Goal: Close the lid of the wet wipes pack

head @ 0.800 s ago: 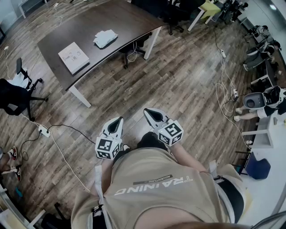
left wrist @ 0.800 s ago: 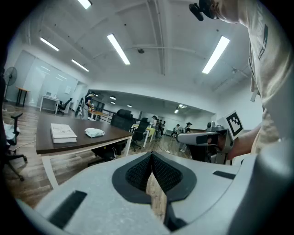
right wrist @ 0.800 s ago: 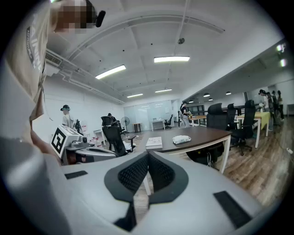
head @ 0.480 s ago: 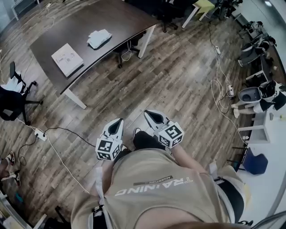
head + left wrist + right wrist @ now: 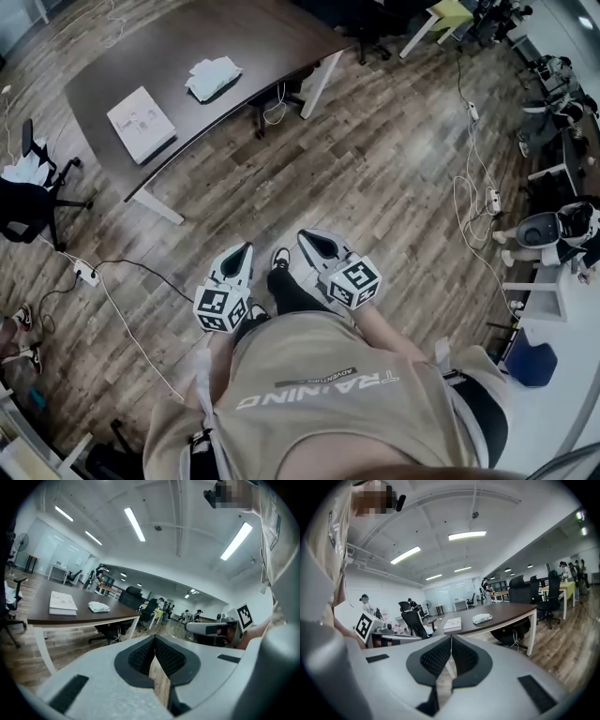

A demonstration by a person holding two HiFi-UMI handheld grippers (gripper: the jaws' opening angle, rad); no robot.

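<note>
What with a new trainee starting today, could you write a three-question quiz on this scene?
1. True or false: the wet wipes pack lies on the dark table.
2. The left tool is: A) shut on the pack, B) shut and empty, C) wide open.
3. Which touches the pack: the left tool, the right tool, or neither?
Key: 1 true; 2 B; 3 neither, both are held well away from the table.
</note>
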